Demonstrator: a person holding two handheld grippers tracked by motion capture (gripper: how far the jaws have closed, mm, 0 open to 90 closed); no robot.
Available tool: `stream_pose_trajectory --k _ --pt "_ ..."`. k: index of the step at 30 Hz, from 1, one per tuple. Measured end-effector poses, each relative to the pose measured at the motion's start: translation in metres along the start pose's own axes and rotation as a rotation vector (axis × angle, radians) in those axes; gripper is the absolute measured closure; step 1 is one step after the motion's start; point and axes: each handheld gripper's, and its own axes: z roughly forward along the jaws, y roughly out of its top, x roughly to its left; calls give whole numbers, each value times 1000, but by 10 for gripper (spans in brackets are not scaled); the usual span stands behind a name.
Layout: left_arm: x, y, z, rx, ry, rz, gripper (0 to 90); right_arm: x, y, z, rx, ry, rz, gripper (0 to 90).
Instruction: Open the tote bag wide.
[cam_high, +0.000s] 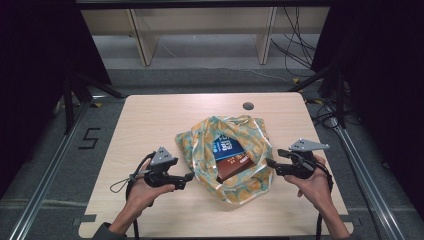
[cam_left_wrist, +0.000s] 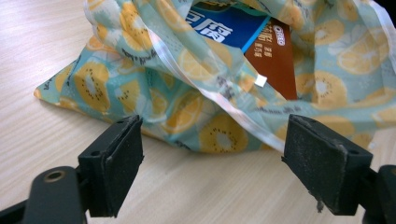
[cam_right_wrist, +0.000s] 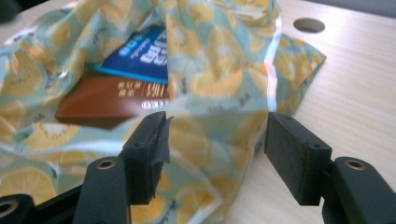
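Note:
A fruit-print cloth bag (cam_high: 200, 145) in teal and orange lies open in the middle of the table. Inside it rest a blue packet (cam_high: 228, 148) and a brown packet (cam_high: 236, 167). My left gripper (cam_high: 190, 176) is at the bag's left edge, open, its jaws just short of the cloth (cam_left_wrist: 187, 112) with nothing between them. My right gripper (cam_high: 268, 162) is at the bag's right edge, open, its jaws straddling a fold of the cloth (cam_right_wrist: 215, 126). The blue packet (cam_right_wrist: 140, 56) and brown packet (cam_right_wrist: 112, 100) lie beyond that fold, and the brown packet (cam_left_wrist: 275, 60) sits beside the blue one (cam_left_wrist: 224, 25).
The wooden table (cam_high: 150, 120) has a round cable hole (cam_high: 248, 106) near its far edge. Bare tabletop surrounds the bag on every side. Metal rails and cables run on the floor to both sides of the table.

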Motion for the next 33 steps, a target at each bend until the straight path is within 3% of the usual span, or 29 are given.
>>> stream_pose_trajectory --k 1,3,7,9,10,11,12,13,16,17,20,21,22,23,24,26,27,28,30,32,33 --pt "-3 -2 0 -10 6 -10 188 1 -3 -1 9 3 8 398" --pt "-7 -10 -3 -8 0 11 187 0 -9 -6 19 -9 -5 396" --pt "-14 -22 -6 -33 10 -20 172 3 -20 -13 6 -10 24 395" --pt "-16 -28 -6 -40 14 -15 171 3 -25 -15 8 -3 16 394" --pt "-18 -33 -6 -34 9 -17 170 3 -28 -17 6 -4 12 394" --pt "-20 -36 -5 -28 10 -11 164 7 -33 -19 25 -6 49 393" --pt "-20 -38 -6 -11 9 3 163 7 -36 -19 18 -15 28 393" --pt "-20 -40 -6 -3 0 14 162 8 -38 -20 33 -9 43 392" --pt "-27 -47 -6 -26 -29 -4 151 10 -46 -20 47 -2 51 376" --pt "-27 -49 -7 -20 -25 10 151 8 -48 -21 52 -8 15 376" --pt "-27 -55 -6 -19 -3 19 151 10 -53 -22 66 -12 41 376" --pt "-28 -55 -6 -7 -1 19 151 8 -55 -21 57 -7 15 376" --pt "-26 -57 -5 2 -1 27 151 11 -56 -21 68 -10 50 375" --pt "-26 -57 -6 10 -1 40 151 9 -58 -20 67 -18 17 375" --pt "-26 -58 -4 -1 4 18 151 12 -59 -20 78 4 47 375" --pt "-24 -58 -5 20 14 43 151 10 -61 -20 84 -8 17 374" --pt "-24 -58 -5 15 9 27 152 11 -62 -19 81 6 21 373" --pt "-24 -58 -5 10 10 37 151 10 -62 -19 92 7 12 373" --pt "-22 -58 -5 14 18 45 151 14 -63 -19 107 -9 44 372" --pt "-22 -58 -5 19 15 44 151 14 -64 -17 90 1 37 371" --pt "-23 -59 -4 17 17 20 151 13 -64 -17 94 1 32 370"
